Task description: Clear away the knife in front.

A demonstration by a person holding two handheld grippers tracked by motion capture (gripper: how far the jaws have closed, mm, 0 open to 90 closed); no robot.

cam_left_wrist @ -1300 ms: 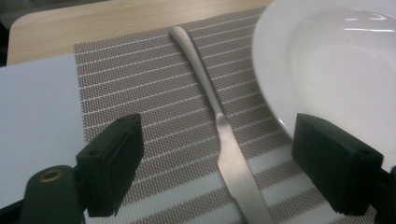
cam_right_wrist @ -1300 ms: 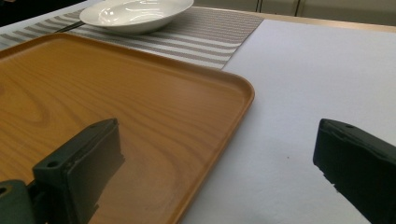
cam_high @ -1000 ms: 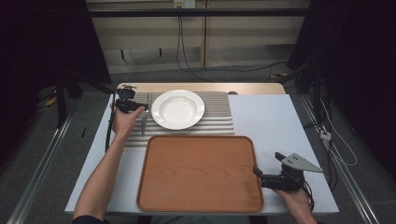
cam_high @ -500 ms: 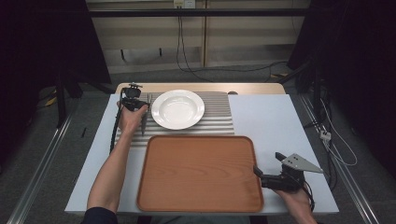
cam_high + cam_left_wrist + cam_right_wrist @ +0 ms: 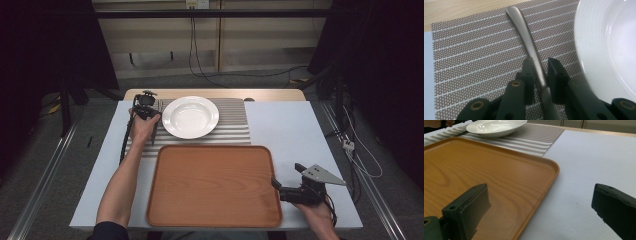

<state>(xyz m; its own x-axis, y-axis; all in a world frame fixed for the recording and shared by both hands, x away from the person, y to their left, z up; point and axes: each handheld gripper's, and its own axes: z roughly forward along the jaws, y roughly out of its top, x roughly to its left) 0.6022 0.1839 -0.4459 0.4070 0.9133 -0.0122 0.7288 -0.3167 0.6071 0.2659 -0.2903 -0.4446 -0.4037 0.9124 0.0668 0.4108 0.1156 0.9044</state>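
Note:
A metal cutlery handle [image 5: 524, 32] lies on the striped placemat [image 5: 474, 50] just left of a white plate [image 5: 609, 37]. My left gripper [image 5: 540, 72] stands over it with one jaw on each side. The jaws have just been closing and stand very near the handle, which still rests on the mat. In the high view this gripper [image 5: 148, 111] is at the mat's far left, beside the plate [image 5: 190, 116]. My right gripper [image 5: 286, 175] is open by the right rim of the wooden tray [image 5: 215, 190]. Its jaws [image 5: 541, 205] straddle that rim with nothing gripped.
The placemat [image 5: 235, 125] lies on a white table cover [image 5: 300, 135], with bare wood along the far edge. The empty tray [image 5: 474, 170] takes up the near middle. A black cable trails from the left gripper down the table's left side.
The left hand has shifted slightly towards the plate and settled lower over the cutlery. The right hand and gripper have stayed put.

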